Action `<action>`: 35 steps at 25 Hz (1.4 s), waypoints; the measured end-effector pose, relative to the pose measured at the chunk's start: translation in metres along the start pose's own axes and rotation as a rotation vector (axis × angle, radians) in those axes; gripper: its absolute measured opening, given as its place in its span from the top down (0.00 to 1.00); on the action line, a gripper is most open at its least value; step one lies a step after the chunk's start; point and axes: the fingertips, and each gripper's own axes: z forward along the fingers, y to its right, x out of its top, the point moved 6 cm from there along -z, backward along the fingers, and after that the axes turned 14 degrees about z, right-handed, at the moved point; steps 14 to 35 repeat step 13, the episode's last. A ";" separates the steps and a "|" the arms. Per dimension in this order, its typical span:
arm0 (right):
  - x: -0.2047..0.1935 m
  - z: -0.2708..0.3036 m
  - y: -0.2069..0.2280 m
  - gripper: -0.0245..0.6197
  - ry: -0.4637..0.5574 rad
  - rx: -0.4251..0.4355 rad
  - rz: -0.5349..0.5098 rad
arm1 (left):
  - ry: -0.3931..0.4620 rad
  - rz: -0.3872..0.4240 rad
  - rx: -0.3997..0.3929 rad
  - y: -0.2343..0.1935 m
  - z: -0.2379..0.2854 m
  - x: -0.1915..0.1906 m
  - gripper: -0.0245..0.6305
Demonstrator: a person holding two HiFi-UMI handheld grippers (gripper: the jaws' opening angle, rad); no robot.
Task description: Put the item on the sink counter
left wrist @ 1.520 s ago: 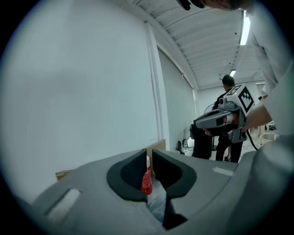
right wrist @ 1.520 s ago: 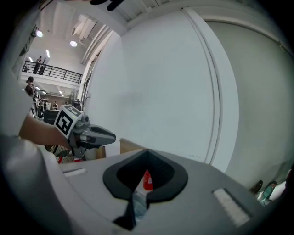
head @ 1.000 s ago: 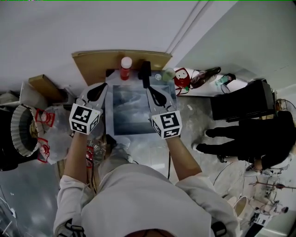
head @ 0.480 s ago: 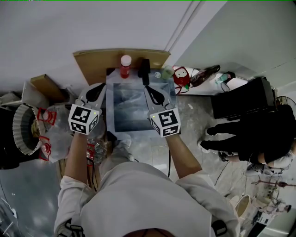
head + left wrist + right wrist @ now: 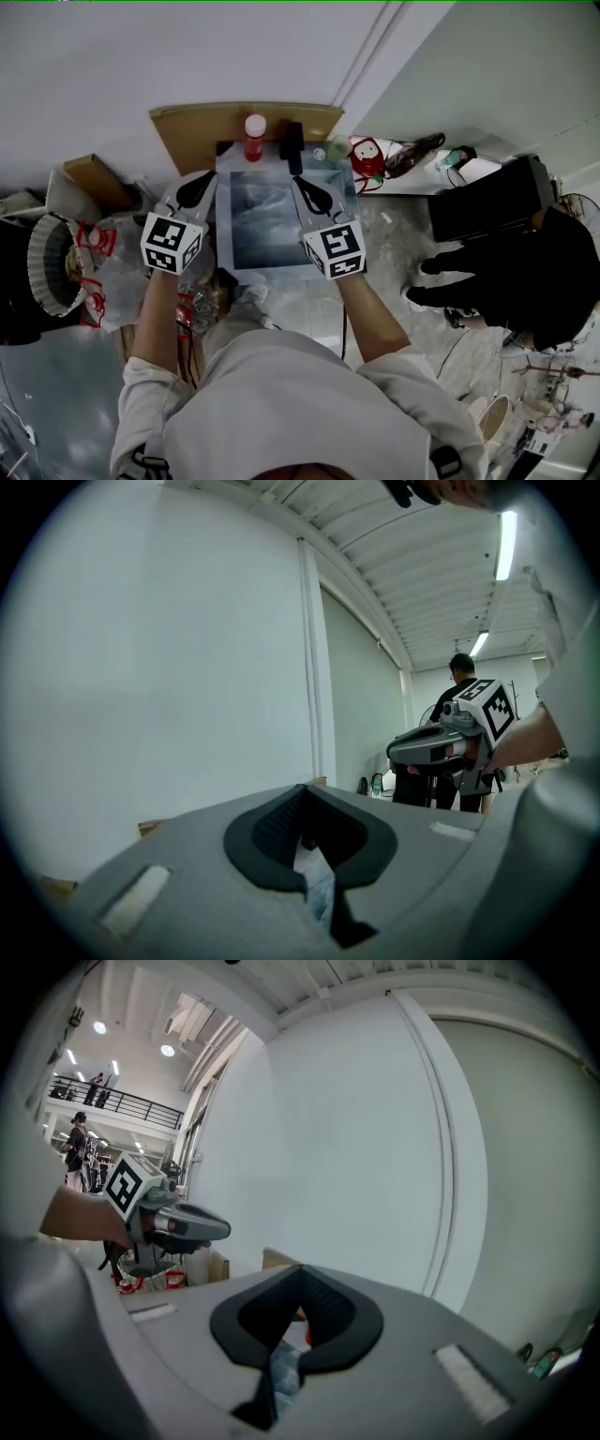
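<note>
Above the sink (image 5: 272, 230), the left gripper (image 5: 204, 178) at its left rim and the right gripper (image 5: 300, 183) over its basin point at its far edge, jaws pressed together and empty, forearms (image 5: 155, 319) stretched forward side by side, while the red bottle (image 5: 255, 137) stands upright on that far edge.

Bystander (image 5: 525, 281) cut off at right edge; small green item (image 5: 339, 150) behind sink (image 5: 272, 225) unidentifiable.
</note>
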 end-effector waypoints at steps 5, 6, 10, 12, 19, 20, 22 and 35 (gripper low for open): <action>0.001 0.000 0.001 0.96 -0.001 -0.005 0.001 | -0.002 0.001 -0.005 -0.001 0.002 0.000 0.96; 0.001 0.000 0.001 0.96 -0.001 -0.006 0.000 | -0.003 0.001 -0.007 -0.001 0.002 0.000 0.96; 0.000 0.001 0.002 0.96 -0.001 -0.005 0.001 | -0.006 0.000 -0.011 0.000 0.005 -0.002 0.96; 0.000 0.001 0.003 0.96 -0.003 -0.006 0.002 | -0.006 -0.001 -0.015 0.001 0.006 -0.002 0.96; -0.001 0.001 0.004 0.96 -0.004 -0.006 0.002 | -0.006 -0.001 -0.017 0.001 0.007 -0.002 0.96; -0.001 0.001 0.004 0.96 -0.004 -0.006 0.002 | -0.006 -0.001 -0.017 0.001 0.007 -0.002 0.96; -0.001 0.001 0.004 0.96 -0.004 -0.006 0.002 | -0.006 -0.001 -0.017 0.001 0.007 -0.002 0.96; -0.001 0.001 0.004 0.96 -0.004 -0.006 0.002 | -0.006 -0.001 -0.017 0.001 0.007 -0.002 0.96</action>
